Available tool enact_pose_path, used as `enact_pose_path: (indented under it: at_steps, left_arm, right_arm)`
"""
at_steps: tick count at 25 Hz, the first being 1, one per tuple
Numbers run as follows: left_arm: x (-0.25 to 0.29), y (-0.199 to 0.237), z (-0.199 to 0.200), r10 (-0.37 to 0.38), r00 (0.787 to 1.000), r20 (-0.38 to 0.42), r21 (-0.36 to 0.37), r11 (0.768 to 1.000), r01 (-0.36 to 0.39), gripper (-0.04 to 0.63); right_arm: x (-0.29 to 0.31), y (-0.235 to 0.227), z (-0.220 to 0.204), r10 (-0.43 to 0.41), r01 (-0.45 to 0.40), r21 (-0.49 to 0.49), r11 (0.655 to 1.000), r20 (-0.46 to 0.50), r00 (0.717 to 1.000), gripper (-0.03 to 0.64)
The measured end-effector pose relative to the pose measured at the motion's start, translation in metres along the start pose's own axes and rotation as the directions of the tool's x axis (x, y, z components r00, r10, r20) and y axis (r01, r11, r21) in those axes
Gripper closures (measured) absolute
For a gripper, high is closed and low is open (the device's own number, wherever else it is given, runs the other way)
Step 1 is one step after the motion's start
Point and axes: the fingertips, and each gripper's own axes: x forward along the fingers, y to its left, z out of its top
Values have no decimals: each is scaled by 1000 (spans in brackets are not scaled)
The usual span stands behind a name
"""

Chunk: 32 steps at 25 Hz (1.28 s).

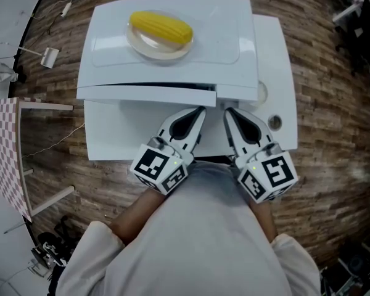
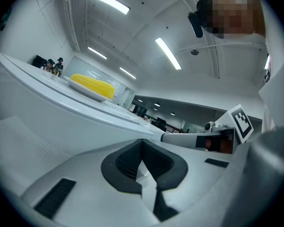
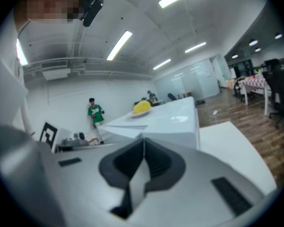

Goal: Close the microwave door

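Microwave (image 1: 222,29) stands on the white bench (image 1: 111,134) with a plate (image 1: 149,47) and corn (image 1: 160,28) on its top. The door (image 1: 148,94) is not fully home: a dark gap shows along its upper edge, widest toward its right end, so the task is judged outstanding. Left claw (image 1: 197,113) and right claw (image 1: 229,113) are both closed and empty, jaws pressed together in each gripper view, and neither grips anything. Both sit side by side low in front of the microwave. The left claw's tip is just below the door's right end; contact cannot be confirmed. The right claw points at the panel section beside the door, not at the door itself.

Risks noted:
- A hard shove could slide the microwave on the smooth bench or jolt the plate, and the corn, lying loose, could roll off.
- Narrow closed tips on a smooth door face may skid sideways.
- A push from the right claw would land on the panel and achieve nothing.
- A light push may leave the latch unengaged.
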Motion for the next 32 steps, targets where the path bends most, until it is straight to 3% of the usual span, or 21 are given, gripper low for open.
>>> enact_pose_path:
  at_steps: [4,32]
  left_arm:
    - [1,0,0,9,1000,3,27,1000,-9,577]
    - [21,4,-1,-17,1000,-8,-12,1000,17,577]
  right_arm:
    - [2,-1,0,4,-4,-3,1000,-1,1000,593]
    - [10,-9,8,14,-14,-25,1000,6,1000,592]
